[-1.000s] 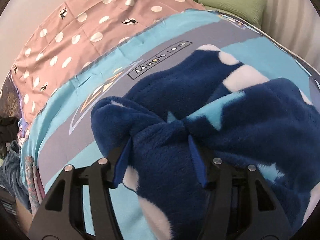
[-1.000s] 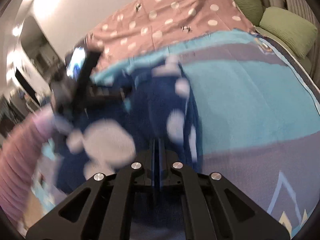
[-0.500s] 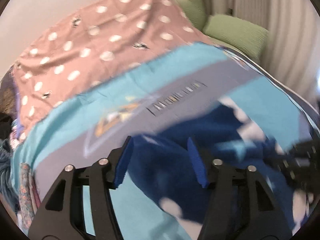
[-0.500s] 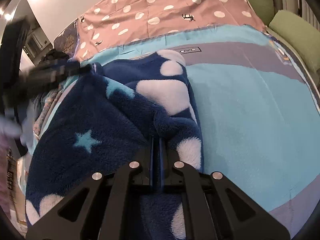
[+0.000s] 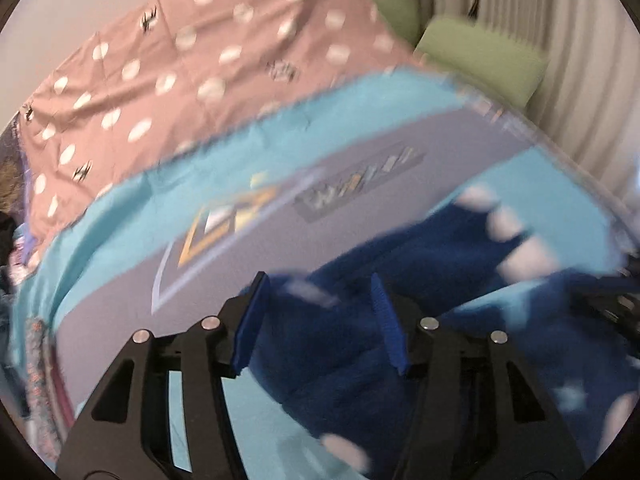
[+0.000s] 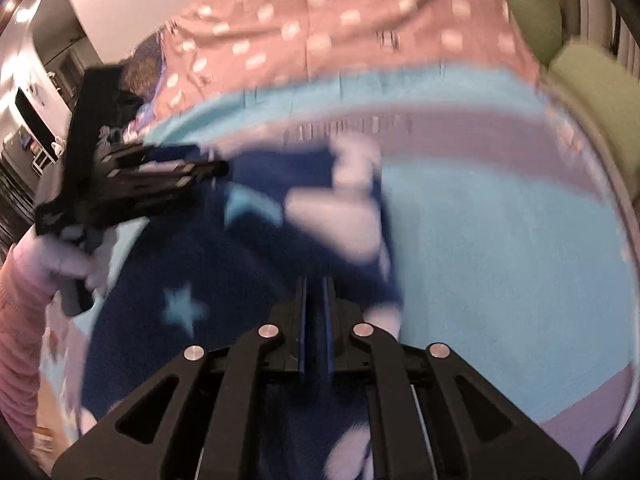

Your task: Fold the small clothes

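Observation:
A navy fleece garment (image 5: 440, 244) with white spots and pale blue stars lies spread on the blue and grey bedsheet (image 5: 280, 128). My left gripper (image 5: 318, 280) hovers over its left edge with its blue pads (image 5: 248, 320) wide apart and not pressing on the fleece. The right wrist view shows that gripper (image 6: 212, 168) at the left, held by a hand in a pink sleeve (image 6: 24, 320). My right gripper (image 6: 315, 282) sits low over the garment (image 6: 192, 248). Its jaws are opening, with a narrow gap and fleece between the pads. Both views are blurred.
A pink cover with white dots (image 5: 180, 60) lies across the far part of the bed. Green pillows (image 5: 480, 52) rest at the far right beside a pale curtain (image 5: 560, 20). The bedsheet (image 6: 500, 240) stretches right of the garment. Piled clothes hang off the left edge (image 5: 36, 332).
The left gripper has lifted away from the fleece that was bunched between its pads. The garment now lies flatter. The right gripper's pads, tightly shut before, now show a small gap.

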### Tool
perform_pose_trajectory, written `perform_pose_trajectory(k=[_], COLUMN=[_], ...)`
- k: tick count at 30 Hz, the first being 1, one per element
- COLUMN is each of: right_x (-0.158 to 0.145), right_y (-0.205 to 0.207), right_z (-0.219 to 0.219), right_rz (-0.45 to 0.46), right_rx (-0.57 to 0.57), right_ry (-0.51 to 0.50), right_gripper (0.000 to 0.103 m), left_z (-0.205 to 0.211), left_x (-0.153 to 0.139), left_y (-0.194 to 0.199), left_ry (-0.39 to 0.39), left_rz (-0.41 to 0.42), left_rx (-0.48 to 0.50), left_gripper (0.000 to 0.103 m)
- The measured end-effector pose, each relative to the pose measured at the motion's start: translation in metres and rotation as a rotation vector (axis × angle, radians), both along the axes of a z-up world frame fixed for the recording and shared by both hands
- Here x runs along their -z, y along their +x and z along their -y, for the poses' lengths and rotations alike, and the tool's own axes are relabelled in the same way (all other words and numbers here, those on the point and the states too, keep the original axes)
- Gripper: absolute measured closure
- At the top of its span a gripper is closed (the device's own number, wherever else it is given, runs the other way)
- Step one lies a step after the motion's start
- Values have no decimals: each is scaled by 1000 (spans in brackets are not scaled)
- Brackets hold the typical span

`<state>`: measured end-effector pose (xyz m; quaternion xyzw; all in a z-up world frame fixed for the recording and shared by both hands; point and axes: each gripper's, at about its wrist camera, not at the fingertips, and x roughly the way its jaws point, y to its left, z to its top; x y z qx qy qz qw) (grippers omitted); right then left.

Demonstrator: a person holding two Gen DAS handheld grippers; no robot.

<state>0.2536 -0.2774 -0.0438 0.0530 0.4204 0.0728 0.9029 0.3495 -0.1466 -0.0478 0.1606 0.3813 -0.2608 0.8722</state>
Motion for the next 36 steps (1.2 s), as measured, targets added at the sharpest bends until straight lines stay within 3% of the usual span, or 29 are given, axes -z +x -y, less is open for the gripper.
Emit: perform_pose_trajectory(k=[2,4,6,7,8,9,11,13,16,18,20,22,25,26,27,29,30,32,36], right_x=[-12,-8,19,52,73,74,68,62,30,2,-12,-21,-2,17,38,64,64,58,41], right_y=[19,46,72,89,98,99,96,86,54,18,-22,-67,-112,-116,-118,-121,-120,-114,-132], right_z=[-1,-4,-13,-20,-24,-22,-25,-31,-14,1,9,9,2,-2,-4,0,3,9,2], right_rz=[17,-18,-101,-213,-245,-220,-207,-159,-72,-4,36,70,55,7,-25,60,56,20,33], right_rx=[-4,-44,-49,-56,-72,-62,-51,-64,2,7,-14,-58,-108,-94,-74,-37,-25,11,33], right_ry=[5,44,-33,-113,-113,-92,-131,-198,-146,-58,-17,8,28,16,11,53,76,124,66], right_gripper=[92,91,85,85,85,85,85,85,84,84,83,82,74,73,71,69,69,69,69], left_z=[-3,0,10,16,20,22,22,28,26,15,-3,-15,-26,-23,-18,-4,2,9,4], left_x=[-19,-23,5,32,50,59,58,55,32,14,-8,-21,-16,2,20,46,48,43,33], left_y=[-12,-22,-24,-23,-26,-31,-25,-28,-41,-58,-93,-123,-164,-175,-182,-202,-206,-203,-211], left_ry=[-50,-44,38,108,137,114,82,133,172,128,35,-4,-62,-64,-42,42,61,70,82], left_rz=[15,15,-43,-93,-78,-6,-20,-4,15,16,45,77,50,-8,-14,110,139,104,126], left_rx=[33,77,109,109,112,112,72,83,75,93,152,202,275,293,280,275,264,227,216], left_gripper=[50,46,40,37,37,37,37,37,38,38,38,36,29,28,28,28,28,28,28])
